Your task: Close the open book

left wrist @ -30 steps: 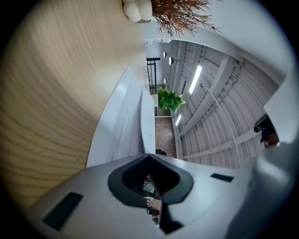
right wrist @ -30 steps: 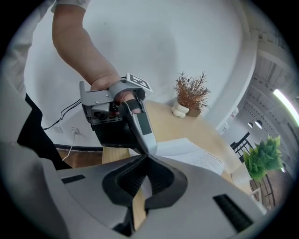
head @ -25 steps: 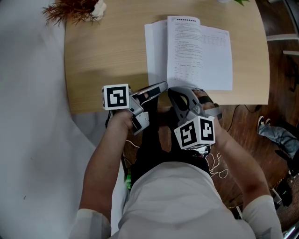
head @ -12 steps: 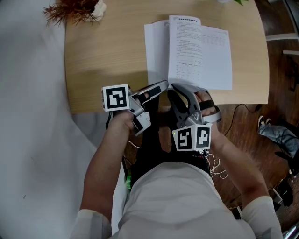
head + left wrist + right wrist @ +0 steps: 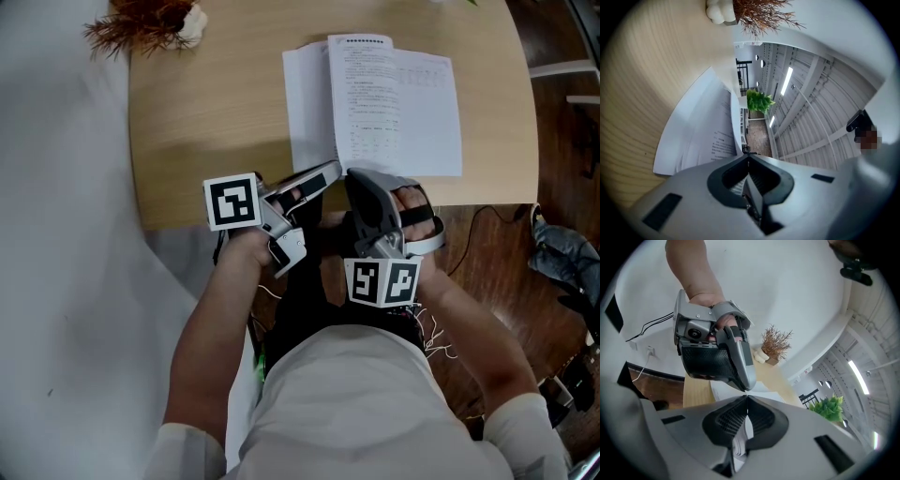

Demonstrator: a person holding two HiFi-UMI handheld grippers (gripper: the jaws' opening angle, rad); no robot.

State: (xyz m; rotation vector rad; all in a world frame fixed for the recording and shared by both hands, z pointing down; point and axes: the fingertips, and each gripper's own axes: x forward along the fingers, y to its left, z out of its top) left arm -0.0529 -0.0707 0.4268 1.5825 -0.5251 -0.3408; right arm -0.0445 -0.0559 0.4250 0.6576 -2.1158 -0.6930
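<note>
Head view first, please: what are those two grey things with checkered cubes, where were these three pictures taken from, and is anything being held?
No robot here: a person holds a two-jaw gripper in each hand. The cubes with square markers are parts of those grippers. The head view comes from a camera on the person's head, looking down: the left gripper and right gripper sit by the near edge of a wooden table. An open book lies on it, with a dried plant at the far left corner. The other two pictures come from a camera on each gripper, looking along its jaws. Both pairs of jaws are together with nothing between them, so nothing is held.
</note>
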